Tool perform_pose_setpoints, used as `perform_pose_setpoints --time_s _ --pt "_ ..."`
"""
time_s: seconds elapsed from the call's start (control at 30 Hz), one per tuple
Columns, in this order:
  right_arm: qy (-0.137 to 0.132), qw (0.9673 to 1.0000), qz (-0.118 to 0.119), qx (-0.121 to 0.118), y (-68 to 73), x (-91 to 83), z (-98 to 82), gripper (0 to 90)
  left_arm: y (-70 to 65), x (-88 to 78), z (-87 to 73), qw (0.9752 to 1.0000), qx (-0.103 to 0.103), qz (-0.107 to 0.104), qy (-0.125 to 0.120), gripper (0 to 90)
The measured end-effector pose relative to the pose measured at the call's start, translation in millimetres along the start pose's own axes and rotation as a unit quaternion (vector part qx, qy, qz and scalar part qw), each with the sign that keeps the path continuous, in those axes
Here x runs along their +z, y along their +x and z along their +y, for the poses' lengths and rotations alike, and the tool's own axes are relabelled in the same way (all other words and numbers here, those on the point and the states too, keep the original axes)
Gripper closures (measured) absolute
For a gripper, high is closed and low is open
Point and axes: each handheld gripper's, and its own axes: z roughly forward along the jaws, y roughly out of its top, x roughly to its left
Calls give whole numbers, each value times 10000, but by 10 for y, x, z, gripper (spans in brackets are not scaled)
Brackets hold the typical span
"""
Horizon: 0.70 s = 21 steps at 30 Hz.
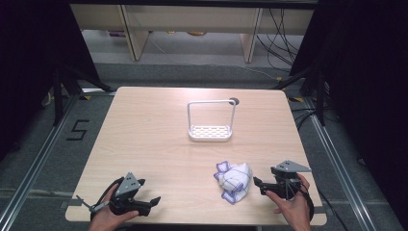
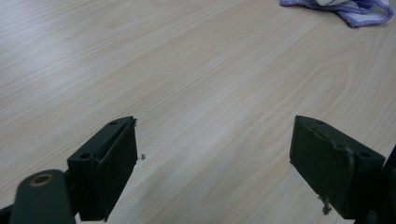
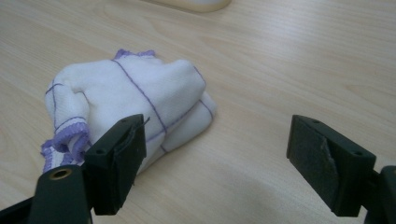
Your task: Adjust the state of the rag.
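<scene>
White purple-edged cloth [image 1: 234,181] on wooden table [image 1: 159,139]

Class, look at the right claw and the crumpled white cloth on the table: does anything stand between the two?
Nothing visible does. The right claw sits open just beside the cloth, with bare table between them. The white rack stands farther back, out of the way.

One sign can be read: a black figure "5" [image 1: 77,130] is marked on the grey floor [image 1: 38,144], to the left of the wooden table [image 1: 144,139], about level with its middle. No other text, label or brand can be made out.
</scene>
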Motion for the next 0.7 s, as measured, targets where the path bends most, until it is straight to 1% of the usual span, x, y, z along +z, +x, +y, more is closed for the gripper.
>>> perform_pose_setpoints --time_s 0.03,0.07,0.1,0.13,0.17,0.2,0.23,0.27,0.3,0.33,0.37,0.4,0.43,0.47,0.5,0.53,0.57,0.6,0.67,0.7 --pt "17 9998 16 189 42 -10 3 218 4 -4 1 10000 30 5 29 149" --pt "-32 10000 34 13 21 -6 9 227 5 -5 0 10000 35 6 35 149" --pt "-32 9999 98 23 30 -6 13 238 13 -14 0 9999 96 10 81 149" --pt "-83 9998 107 139 76 -14 18 244 7 -10 -2 10000 44 15 35 149" --pt "-110 9998 111 94 87 -20 26 248 6 -12 -2 10000 13 14 25 149" --pt "-122 9997 210 -71 87 -22 46 253 6 -12 -2 10000 13 14 25 149" --pt "-181 9995 214 -123 104 -32 61 254 20 -24 -1 9999 97 23 101 149" --pt "-205 9993 273 -154 123 -35 74 256 13 -15 -6 10000 32 38 47 149" --pt "-205 9993 273 -154 123 -35 74 256 13 -15 -6 10000 32 38 47 149" --pt "-278 9990 303 -162 159 -50 94 260 11 -13 -6 10000 31 37 50 149" --pt "-234 9991 331 -128 176 -55 99 263 11 -13 -6 10000 31 37 50 149" --pt "-229 9990 360 -161 191 -63 106 276 0 -7 -3 10000 -1 37 12 149" --pt "-233 9986 431 -224 207 -64 110 287 5 -17 2 9999 54 45 92 149" --pt "-189 9989 429 -100 260 -79 114 290 11 -24 4 9998 121 44 147 150" --pt "-185 9985 473 -182 270 -79 123 290 9 -23 3 9998 121 43 142 150" --pt "-225 9981 465 -322 278 -83 139 293 10 -23 3 9998 124 44 148 149" --pt "-161 9985 488 -168 327 -98 142 302 12 -24 4 9998 117 51 151 149" --pt "-198 9980 524 -309 347 -97 150 314 8 -15 1 9999 74 44 87 150" --pt "-161 9972 630 -365 399 -97 166 322 10 -23 3 9998 115 48 149 149" --pt "-211 9963 641 -526 414 -84 174 328 10 -22 3 9998 120 47 151 150"
